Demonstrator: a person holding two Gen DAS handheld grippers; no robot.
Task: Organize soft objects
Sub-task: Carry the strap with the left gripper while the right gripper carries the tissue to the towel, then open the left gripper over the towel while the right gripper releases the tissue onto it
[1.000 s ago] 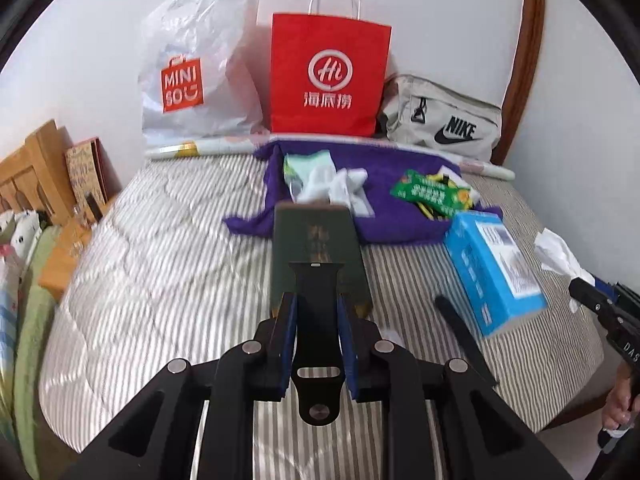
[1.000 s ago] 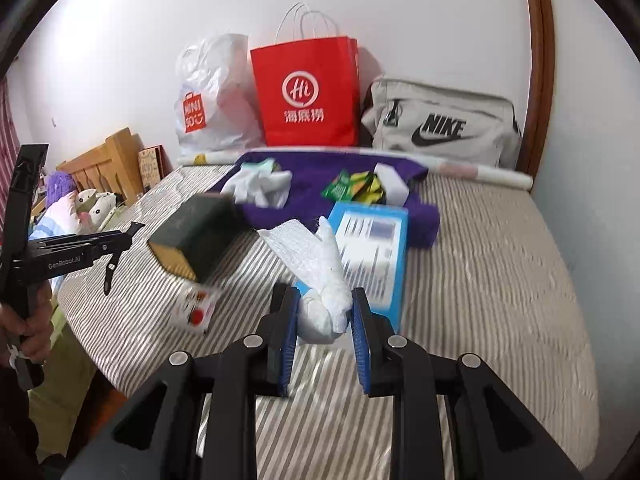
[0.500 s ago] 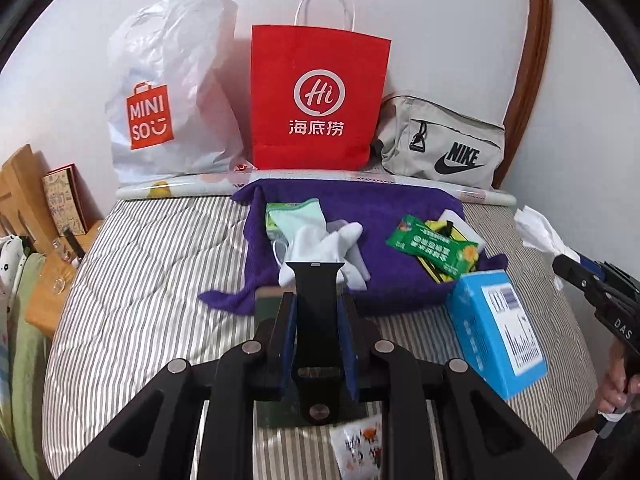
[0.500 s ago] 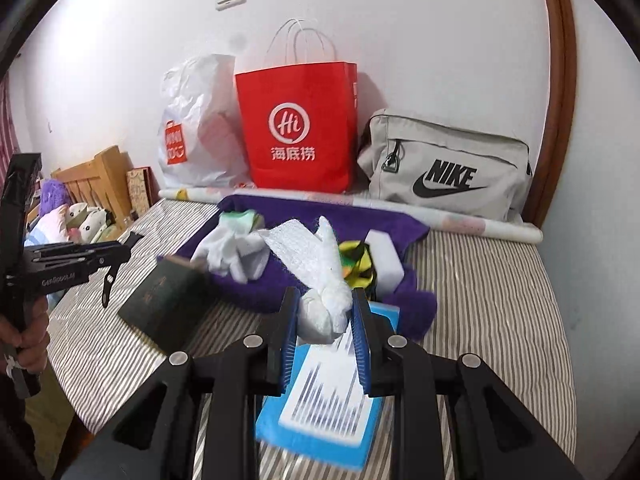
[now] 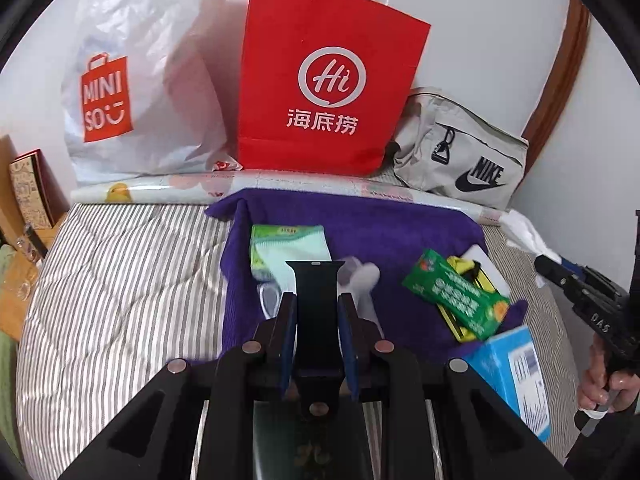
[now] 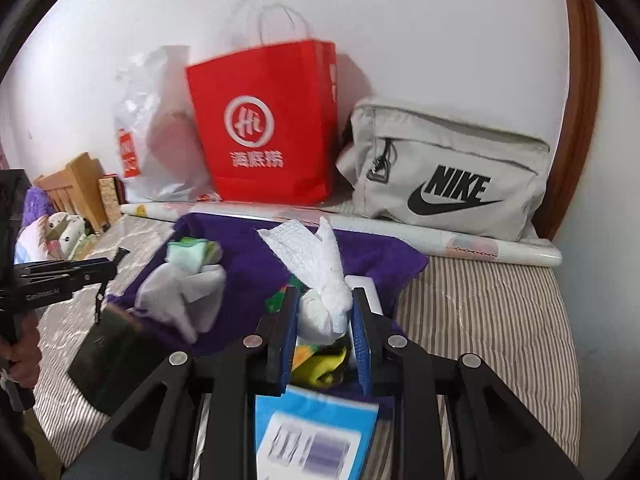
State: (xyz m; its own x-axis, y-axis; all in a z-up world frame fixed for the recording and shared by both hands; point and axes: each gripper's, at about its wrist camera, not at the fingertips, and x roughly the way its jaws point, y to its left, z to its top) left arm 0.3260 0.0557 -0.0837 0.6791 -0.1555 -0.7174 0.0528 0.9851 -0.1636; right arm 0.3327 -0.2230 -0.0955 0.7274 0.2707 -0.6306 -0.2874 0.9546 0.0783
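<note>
My left gripper (image 5: 318, 300) is shut on a black strap (image 5: 316, 280) and hangs over the near edge of a purple towel (image 5: 360, 224) spread on the striped bed. On the towel lie a green-and-white pack (image 5: 288, 240), a white cloth (image 6: 180, 296), a green packet (image 5: 456, 296) and a white block (image 6: 368, 288). My right gripper (image 6: 324, 296) is shut on a crumpled white tissue (image 6: 316, 252), above the towel's (image 6: 248, 248) near right part. A blue box (image 6: 312, 436) lies just under it. A dark green book (image 6: 108, 360) rests at the left.
Against the wall stand a white Miniso bag (image 5: 132, 92), a red paper bag (image 5: 324, 80) and a grey Nike bag (image 6: 448, 168), with a paper roll (image 5: 168, 192) in front of them. A wooden headboard (image 6: 76, 184) and plush toys (image 6: 60, 232) are at the left.
Both grippers have moved forward across the bed towards the purple towel and the bags, each keeping its hold. The green book and blue box have slid down towards the bottom of the views.
</note>
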